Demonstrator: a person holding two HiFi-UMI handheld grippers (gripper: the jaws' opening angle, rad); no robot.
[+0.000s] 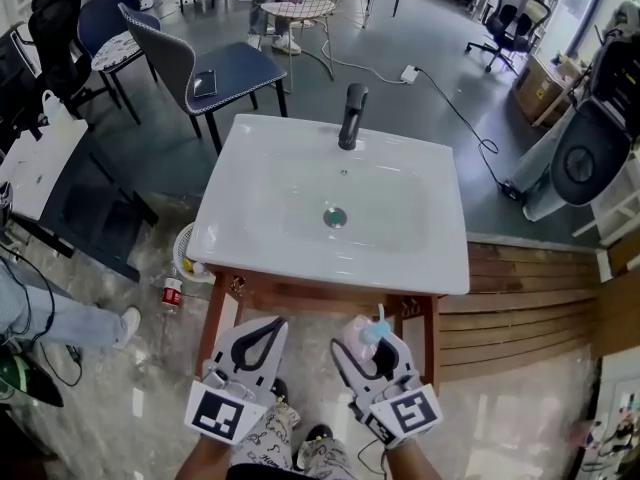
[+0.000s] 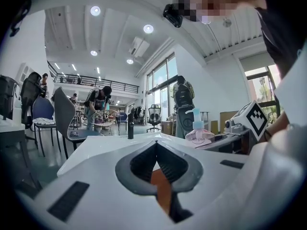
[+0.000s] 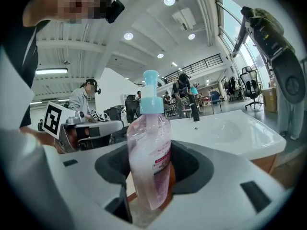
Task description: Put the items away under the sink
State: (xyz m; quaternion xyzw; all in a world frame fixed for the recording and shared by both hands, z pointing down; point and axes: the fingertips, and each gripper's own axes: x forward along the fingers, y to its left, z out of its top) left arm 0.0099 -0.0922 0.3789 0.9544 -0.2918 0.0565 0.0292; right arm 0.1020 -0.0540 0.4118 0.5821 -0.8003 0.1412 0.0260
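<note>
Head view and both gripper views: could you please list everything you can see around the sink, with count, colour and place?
sink: one, white, centre, on a wooden stand
faucet: one, black, on the sink's back rim
chairs: several, blue and black, behind the sink at left
cable: one, black, on the floor behind the sink
small bottle: one, red label, on the floor left of the stand
pump bottle: one, pink with a blue pump, upright, held in front of the sink
left gripper: one, white, jaws together, empty
right gripper: one, white, shut on the pump bottle
</note>
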